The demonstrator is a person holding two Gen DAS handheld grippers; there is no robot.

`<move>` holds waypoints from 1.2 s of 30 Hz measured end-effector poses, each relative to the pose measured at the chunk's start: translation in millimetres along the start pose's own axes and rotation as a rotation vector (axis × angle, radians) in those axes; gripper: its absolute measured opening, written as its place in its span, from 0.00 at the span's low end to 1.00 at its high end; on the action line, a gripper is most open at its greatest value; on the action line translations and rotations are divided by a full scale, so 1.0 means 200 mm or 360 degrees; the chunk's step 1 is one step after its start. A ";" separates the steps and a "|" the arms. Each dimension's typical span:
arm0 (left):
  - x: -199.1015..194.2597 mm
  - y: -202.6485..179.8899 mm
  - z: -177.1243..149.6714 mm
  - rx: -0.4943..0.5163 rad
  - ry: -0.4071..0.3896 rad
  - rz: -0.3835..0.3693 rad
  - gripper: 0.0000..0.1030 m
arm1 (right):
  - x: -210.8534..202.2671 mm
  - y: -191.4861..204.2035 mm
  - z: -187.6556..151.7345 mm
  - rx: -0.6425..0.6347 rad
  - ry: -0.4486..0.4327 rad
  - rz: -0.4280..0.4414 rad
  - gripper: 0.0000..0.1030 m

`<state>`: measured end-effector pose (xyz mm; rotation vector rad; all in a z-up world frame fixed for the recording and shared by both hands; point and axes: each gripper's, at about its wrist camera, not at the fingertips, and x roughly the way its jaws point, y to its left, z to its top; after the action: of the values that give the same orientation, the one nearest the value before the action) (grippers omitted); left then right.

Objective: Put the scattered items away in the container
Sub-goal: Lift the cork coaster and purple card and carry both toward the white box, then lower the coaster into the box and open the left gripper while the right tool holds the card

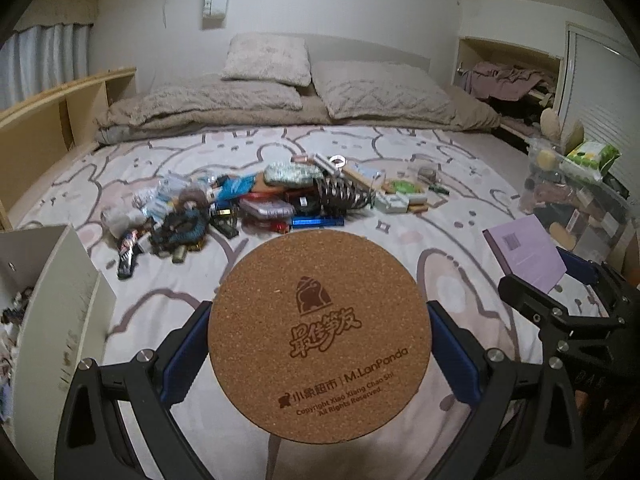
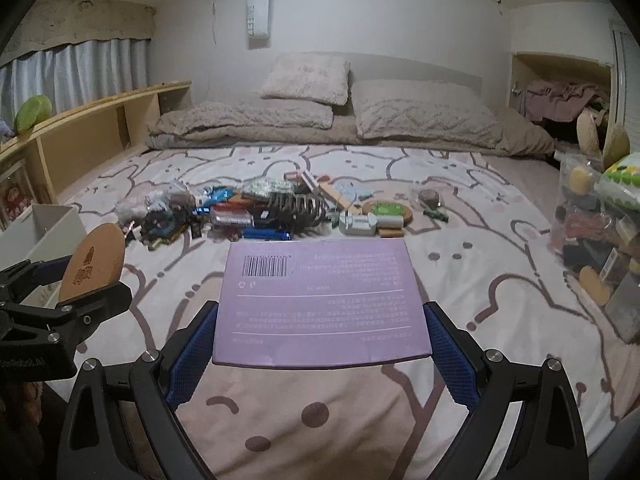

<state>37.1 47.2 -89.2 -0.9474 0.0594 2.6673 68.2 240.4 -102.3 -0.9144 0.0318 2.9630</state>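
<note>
Two loads are up: left gripper [image 1: 319,344] clamps a cork coaster [image 1: 320,336], right gripper [image 2: 322,340] a purple box [image 2: 320,300]; next, probably the white container [image 1: 60,280] at the bed's left edge

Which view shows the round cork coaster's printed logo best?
The left wrist view: the round cork coaster faces the camera, clamped in the left hand-held gripper, logo readable. The right wrist view shows it only obliquely at left, print foreshortened.
</note>
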 end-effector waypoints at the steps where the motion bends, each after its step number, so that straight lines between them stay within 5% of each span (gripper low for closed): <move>1: -0.03 0.00 0.02 0.0004 -0.0019 0.0002 0.97 | -0.02 0.00 0.01 -0.0001 -0.0013 0.0000 0.94; 22: -0.46 0.12 0.18 -0.0010 -0.0332 0.0112 0.97 | -0.33 0.09 0.26 -0.0039 -0.0270 0.0076 0.94; 36: -0.67 0.31 0.22 -0.0058 -0.0434 0.0227 0.97 | -0.43 0.19 0.39 -0.0093 -0.0375 0.0150 0.94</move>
<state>89.6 -42.6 24.0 -0.6020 0.0182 2.9126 93.2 201.9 10.3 -0.5778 -0.0198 3.1532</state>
